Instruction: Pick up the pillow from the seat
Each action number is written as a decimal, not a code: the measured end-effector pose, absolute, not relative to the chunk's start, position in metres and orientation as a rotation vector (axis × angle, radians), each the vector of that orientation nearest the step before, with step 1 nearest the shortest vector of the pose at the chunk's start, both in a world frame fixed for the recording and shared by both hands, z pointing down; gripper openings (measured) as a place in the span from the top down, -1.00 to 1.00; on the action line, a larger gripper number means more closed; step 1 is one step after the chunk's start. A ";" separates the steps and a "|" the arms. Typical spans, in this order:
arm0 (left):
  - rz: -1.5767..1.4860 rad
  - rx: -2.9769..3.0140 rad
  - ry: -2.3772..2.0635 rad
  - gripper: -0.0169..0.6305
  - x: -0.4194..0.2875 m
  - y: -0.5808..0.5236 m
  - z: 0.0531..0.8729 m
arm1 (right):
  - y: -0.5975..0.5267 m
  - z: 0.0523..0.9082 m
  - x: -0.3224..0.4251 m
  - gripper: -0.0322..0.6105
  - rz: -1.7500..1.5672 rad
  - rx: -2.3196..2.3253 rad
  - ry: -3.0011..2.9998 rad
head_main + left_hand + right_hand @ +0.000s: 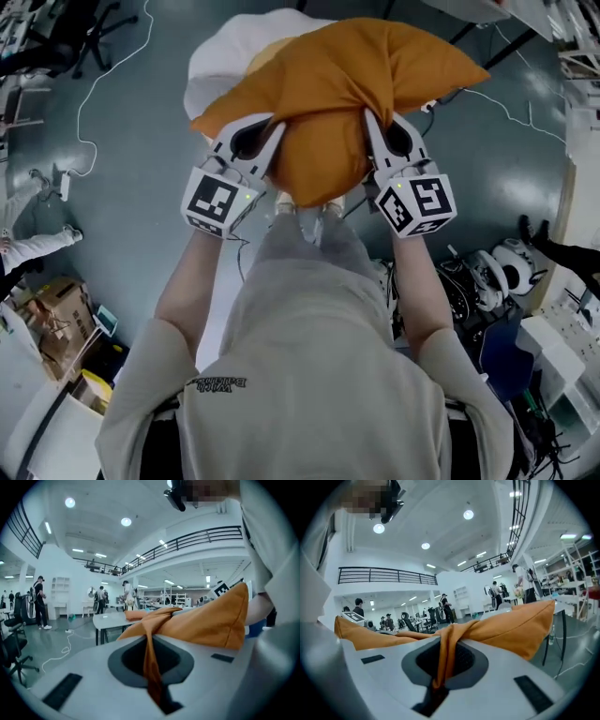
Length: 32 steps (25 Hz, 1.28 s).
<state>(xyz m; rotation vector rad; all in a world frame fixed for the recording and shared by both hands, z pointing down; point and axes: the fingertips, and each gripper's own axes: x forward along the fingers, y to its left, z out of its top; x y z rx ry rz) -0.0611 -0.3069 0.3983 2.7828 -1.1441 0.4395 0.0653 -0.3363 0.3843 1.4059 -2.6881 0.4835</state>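
Note:
An orange pillow (347,84) hangs in the air in front of me, held by both grippers above a white seat (211,66). My left gripper (274,127) is shut on the pillow's near left edge, and a fold of orange cloth (151,660) is pinched between its jaws. At the near right edge my right gripper (368,120) is shut on the pillow too, cloth (443,660) bunched in its jaws. The pillow (206,623) rises beyond the left jaws and the pillow (511,627) spreads past the right jaws.
A grey floor lies below with white cables (89,103) at the left. Cardboard boxes (56,309) sit at lower left, equipment and helmets (502,272) at right. A white table (110,619) and several people (38,603) stand in the hall behind.

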 end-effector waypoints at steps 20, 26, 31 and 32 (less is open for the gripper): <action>-0.093 3.249 -1.371 0.90 -0.047 -0.243 0.079 | -0.259 0.047 0.084 0.84 -0.389 1.577 -2.992; -0.114 3.263 -1.391 0.90 -0.050 -0.227 0.075 | -0.245 0.047 0.081 0.84 -0.432 1.564 -3.015; -0.081 3.216 -1.380 0.90 -0.049 -0.229 0.085 | -0.251 0.061 0.082 0.84 -0.349 1.550 -3.018; -0.072 3.213 -1.374 0.90 -0.048 -0.230 0.086 | -0.251 0.062 0.083 0.84 -0.337 1.552 -3.019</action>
